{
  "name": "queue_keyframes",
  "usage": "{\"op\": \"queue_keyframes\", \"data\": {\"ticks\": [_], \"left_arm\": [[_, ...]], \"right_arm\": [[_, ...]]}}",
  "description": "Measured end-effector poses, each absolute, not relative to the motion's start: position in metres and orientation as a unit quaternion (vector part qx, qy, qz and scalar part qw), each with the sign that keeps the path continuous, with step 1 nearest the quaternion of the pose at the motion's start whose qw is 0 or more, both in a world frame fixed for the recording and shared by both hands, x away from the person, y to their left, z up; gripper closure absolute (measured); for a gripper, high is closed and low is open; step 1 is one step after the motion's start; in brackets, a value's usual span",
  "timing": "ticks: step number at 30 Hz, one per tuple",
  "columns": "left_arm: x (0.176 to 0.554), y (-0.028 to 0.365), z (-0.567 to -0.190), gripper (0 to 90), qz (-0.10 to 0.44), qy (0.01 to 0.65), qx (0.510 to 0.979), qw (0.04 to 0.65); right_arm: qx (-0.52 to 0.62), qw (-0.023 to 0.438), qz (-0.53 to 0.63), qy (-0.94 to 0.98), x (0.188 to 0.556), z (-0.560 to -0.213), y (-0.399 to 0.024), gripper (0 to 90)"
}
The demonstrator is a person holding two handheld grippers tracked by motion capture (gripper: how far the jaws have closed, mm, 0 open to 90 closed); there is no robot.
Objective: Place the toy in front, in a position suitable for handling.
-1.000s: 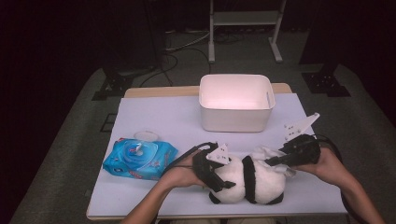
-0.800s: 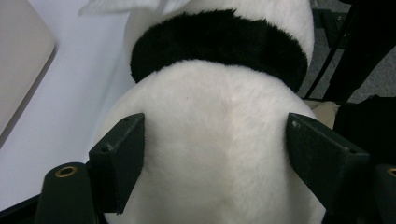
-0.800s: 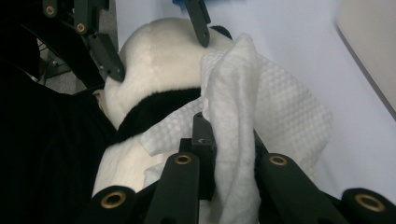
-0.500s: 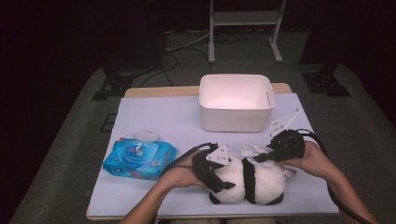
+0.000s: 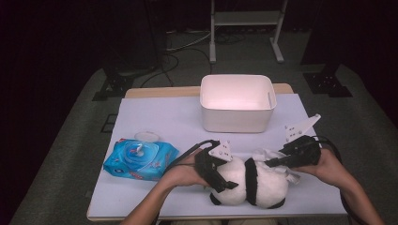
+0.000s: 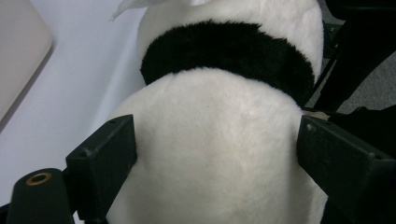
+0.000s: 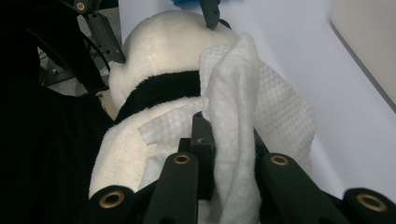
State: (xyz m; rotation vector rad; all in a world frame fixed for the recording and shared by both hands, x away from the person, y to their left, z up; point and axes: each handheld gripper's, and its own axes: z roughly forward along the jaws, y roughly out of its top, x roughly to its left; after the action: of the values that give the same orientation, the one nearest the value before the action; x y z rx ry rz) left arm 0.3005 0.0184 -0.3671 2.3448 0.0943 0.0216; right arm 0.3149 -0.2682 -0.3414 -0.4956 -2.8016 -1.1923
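We are holding the left gripper [image 5: 220, 171] around the white end of a plush black-and-white panda toy [image 5: 256, 183] that is lying on its side on the white-covered bench [image 5: 159, 117]. In the left gripper view its two black jaws are standing wide, one at each flank of the white fur [image 6: 210, 140]; they have just been opening a little further, and we cannot tell whether the pads are still pressing the plush or merely touching it. The black fur band is lying just ahead of those jaws.

We are bringing the right gripper [image 5: 277, 161] onto the toy's other end, with its jaws pressed nearly together and pinching a white textured wet wipe [image 7: 243, 116]. In the right gripper view the wipe is draping from the jaws over the white fur just ahead of them and reaching up toward the black band; a loose flap is lying flat on the fur to one side. In the high view the wipe [image 5: 270, 157] is showing as a crumpled white patch on top of the toy, just ahead of the right gripper.

Well beyond both grippers a white rectangular plastic tub [image 5: 237, 101] is standing upright. To the outer side of the left gripper, near it but apart, a blue soft pack of wet wipes [image 5: 140, 159] is lying flat on the bench.
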Motion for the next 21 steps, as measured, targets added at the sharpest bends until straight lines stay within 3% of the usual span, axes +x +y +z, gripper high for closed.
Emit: {"op": "queue_keyframes", "data": {"ticks": [5, 14, 21], "left_arm": [[0.294, 0.017, -0.367, 18.3, 0.023, 0.016, 0.929, 0.369], [0.290, 0.019, -0.369, 18.3, 0.026, 0.002, 0.929, 0.369], [0.290, 0.021, -0.371, 18.4, 0.022, -0.002, 0.928, 0.371]], "right_arm": [[-0.152, 0.031, -0.378, -0.913, 0.316, -0.337, -0.261, 80.7], [-0.141, 0.032, -0.369, -0.918, 0.331, -0.339, -0.237, 80.7], [-0.166, 0.026, -0.379, -0.910, 0.327, -0.339, -0.258, 80.7]]}}
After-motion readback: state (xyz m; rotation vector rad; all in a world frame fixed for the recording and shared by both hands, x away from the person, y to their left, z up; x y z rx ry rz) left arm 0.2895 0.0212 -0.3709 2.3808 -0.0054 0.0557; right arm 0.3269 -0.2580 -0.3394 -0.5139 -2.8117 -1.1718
